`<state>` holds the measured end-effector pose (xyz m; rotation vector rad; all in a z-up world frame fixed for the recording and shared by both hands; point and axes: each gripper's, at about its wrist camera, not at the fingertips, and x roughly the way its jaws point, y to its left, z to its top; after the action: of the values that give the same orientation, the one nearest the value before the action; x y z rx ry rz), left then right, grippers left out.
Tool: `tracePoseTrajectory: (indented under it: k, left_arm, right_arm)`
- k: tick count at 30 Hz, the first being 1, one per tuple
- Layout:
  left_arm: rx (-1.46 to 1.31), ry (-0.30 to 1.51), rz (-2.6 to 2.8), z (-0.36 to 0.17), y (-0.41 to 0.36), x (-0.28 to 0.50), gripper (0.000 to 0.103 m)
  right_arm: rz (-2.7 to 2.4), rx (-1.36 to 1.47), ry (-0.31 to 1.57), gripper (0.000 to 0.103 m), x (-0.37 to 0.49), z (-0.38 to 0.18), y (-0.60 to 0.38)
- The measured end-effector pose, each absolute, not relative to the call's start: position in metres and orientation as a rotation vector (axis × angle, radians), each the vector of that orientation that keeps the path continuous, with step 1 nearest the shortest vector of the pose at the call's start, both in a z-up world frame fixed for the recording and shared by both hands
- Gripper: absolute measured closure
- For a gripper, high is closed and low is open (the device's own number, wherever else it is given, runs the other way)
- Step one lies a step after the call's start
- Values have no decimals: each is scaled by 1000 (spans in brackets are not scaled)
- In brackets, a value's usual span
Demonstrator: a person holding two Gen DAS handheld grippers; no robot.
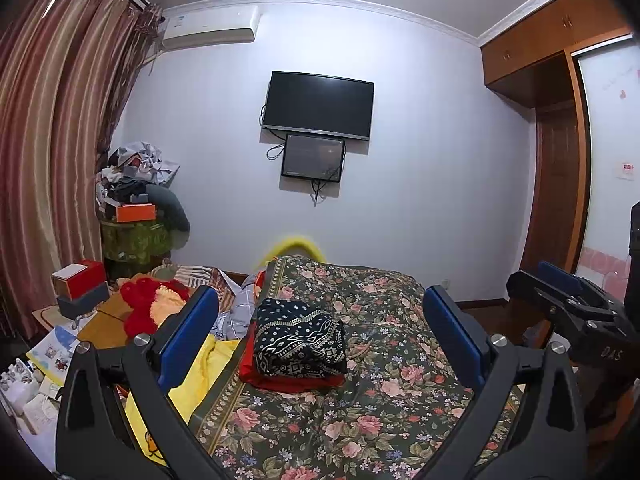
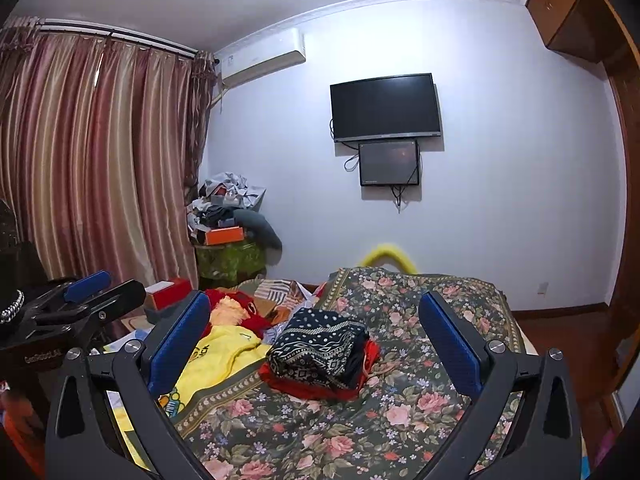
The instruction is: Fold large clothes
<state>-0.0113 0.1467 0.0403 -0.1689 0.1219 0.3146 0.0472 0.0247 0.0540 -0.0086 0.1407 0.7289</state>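
A folded dark patterned garment (image 1: 300,340) lies on top of a folded red garment (image 1: 280,382) on the floral bed cover (image 1: 380,400). The stack also shows in the right wrist view, the patterned piece (image 2: 320,350) over the red one (image 2: 304,388). My left gripper (image 1: 320,336) is open and empty, held above the bed in front of the stack. My right gripper (image 2: 316,340) is open and empty too, likewise in front of the stack. The right gripper shows at the right edge of the left wrist view (image 1: 560,292). The left gripper shows at the left of the right wrist view (image 2: 80,292).
A yellow garment (image 2: 216,360) and a red and orange one (image 2: 236,312) lie unfolded left of the bed cover. Boxes (image 1: 80,284) and papers (image 1: 52,352) lie at the left. A cluttered pile (image 1: 132,184) stands by the curtain (image 1: 48,140). A wardrobe (image 1: 552,120) stands at the right.
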Motion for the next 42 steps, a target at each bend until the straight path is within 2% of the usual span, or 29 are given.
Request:
tracePoseTrajectory:
  k: [42]
  left_arm:
    - [-157,176,278,34,146,11,0]
  right_arm:
    - [721,27,190,0,54,54,13]
